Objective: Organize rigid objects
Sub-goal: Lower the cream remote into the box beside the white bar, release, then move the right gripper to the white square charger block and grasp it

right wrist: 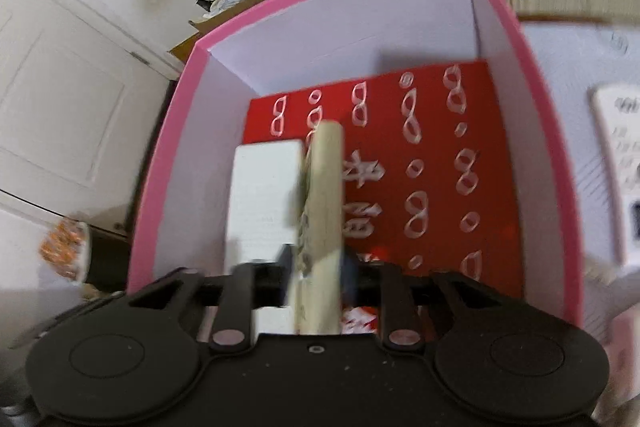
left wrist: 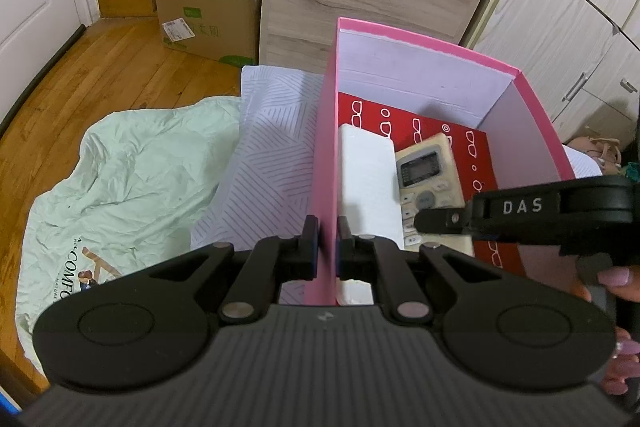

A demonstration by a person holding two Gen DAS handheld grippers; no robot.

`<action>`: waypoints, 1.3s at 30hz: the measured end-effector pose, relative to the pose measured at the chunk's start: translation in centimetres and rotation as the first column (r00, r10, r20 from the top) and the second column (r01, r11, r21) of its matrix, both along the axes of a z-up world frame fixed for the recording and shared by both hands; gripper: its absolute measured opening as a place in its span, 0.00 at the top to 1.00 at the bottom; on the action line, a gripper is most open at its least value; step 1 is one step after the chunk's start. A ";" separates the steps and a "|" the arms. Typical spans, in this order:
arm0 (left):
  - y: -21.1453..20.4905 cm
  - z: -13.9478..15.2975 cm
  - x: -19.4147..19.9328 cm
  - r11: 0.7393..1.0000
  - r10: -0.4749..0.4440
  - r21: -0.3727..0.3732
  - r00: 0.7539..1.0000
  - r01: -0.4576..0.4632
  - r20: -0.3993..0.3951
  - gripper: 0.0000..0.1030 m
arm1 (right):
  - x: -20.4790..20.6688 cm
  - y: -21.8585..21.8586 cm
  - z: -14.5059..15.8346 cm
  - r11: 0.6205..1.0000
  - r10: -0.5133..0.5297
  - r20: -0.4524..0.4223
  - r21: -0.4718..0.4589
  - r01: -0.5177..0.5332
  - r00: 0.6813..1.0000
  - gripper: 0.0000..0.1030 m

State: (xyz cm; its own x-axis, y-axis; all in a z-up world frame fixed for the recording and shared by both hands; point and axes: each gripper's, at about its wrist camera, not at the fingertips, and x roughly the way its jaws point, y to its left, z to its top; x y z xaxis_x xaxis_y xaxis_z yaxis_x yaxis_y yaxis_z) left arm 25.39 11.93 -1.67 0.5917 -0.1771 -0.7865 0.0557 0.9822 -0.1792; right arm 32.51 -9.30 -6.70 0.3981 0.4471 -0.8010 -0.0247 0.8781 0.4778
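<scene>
Left wrist: one remote control, one pink box.

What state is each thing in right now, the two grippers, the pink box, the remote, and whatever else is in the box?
Left gripper: shut on the pink box's side wall.
Right gripper: shut on the remote, inside the box.
Pink box: open, no lid on.
Remote: held on edge, above the red box.
White box: lying flat against the left wall.
Red box: lying flat on the bottom.
</scene>
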 end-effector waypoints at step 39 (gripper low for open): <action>-1.0 -0.1 0.5 0.999 0.004 0.035 1.000 -0.003 -0.018 0.94 | -10.2 -14.6 3.7 0.917 0.302 0.193 -0.328 -0.228 0.934 0.30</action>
State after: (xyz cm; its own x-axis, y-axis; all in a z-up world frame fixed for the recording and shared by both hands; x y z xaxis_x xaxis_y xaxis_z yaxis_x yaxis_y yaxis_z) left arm 25.88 10.89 -1.77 0.5775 -0.1473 -0.8030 0.0490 0.9881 -0.1460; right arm 22.27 -23.95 -3.02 0.4904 0.3195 -0.8108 -0.3552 0.9229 0.1488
